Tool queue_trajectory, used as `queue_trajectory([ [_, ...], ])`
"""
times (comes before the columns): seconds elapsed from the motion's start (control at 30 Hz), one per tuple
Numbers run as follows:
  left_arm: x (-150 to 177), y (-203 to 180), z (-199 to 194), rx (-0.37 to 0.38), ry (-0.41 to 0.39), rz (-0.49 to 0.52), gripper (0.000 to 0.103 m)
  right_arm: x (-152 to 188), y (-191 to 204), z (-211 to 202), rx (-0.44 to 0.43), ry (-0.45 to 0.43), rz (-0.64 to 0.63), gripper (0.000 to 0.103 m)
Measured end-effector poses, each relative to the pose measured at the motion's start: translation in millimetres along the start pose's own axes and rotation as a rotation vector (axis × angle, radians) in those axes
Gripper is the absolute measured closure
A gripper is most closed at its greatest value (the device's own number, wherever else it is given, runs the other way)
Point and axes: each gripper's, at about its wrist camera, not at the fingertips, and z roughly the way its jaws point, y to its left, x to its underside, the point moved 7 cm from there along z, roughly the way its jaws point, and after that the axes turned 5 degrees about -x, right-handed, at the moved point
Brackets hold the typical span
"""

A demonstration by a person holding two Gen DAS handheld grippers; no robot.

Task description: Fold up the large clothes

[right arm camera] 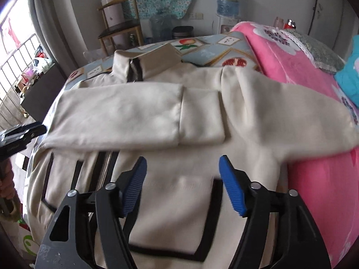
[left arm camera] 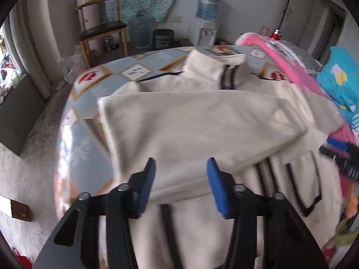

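Cream jacket (left arm camera: 202,121) flat on tabletop (left arm camera: 89,134) just ahead of both grippers, sleeves folded across chest, collar at far end, left gripper (left arm camera: 181,168) wide & empty, right gripper (right arm camera: 182,165) wide & empty above pocket, pink blanket (right arm camera: 314,179) right of it.

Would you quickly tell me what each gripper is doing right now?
Left gripper: open, holding nothing, above the cream jacket.
Right gripper: open, holding nothing.

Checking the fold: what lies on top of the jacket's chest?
Both cream sleeves lie folded across the jacket, cuffs overlapping. They hide the zipper's middle; collar and pockets show.
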Motion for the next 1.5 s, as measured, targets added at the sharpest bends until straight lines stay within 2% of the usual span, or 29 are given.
queue_trajectory([
  [0.2, -9, -40, 22, 0.003, 0.021, -0.012, 0.041, 36, -2, 5, 0.038, 0.035, 0.035, 0.034],
  [0.27, -13, -48, 32, -0.01, 0.027, -0.016, 0.04, 42, -5, 8, 0.045, 0.043, 0.044, 0.034],
  [0.37, -18, -58, 48, -0.027, 0.045, -0.031, 0.032, 49, -11, 11, 0.065, 0.044, 0.072, 0.03],
  [0.43, -18, -68, 62, -0.028, 0.071, -0.012, 0.024, 52, -16, 14, 0.07, 0.043, 0.105, 0.027],
  [0.53, -10, -74, 81, -0.064, 0.117, 0.031, 0.022, 60, -18, 30, 0.084, 0.089, 0.127, 0.026],
  [0.57, -6, -74, 85, -0.069, 0.129, 0.031, 0.02, 62, -17, 32, 0.103, 0.085, 0.113, 0.023],
  [0.63, -3, -71, 85, -0.088, 0.092, 0.029, 0.014, 64, -10, 34, 0.119, 0.084, 0.077, 0.014],
  [0.67, -1, -68, 87, -0.099, 0.097, 0.021, 0.006, 66, -7, 35, 0.124, 0.087, 0.065, 0.009],
  [0.93, 2, -66, 86, -0.085, 0.059, 0.025, 0.005, 72, -3, 32, 0.146, 0.04, 0.064, 0.007],
  [1.2, 0, -67, 87, -0.089, 0.085, 0.041, 0.005, 73, -4, 34, 0.153, 0.059, 0.073, 0.007],
  [1.5, 0, -67, 87, -0.077, 0.064, 0.052, 0.005, 72, -5, 34, 0.142, 0.046, 0.056, 0.007],
])
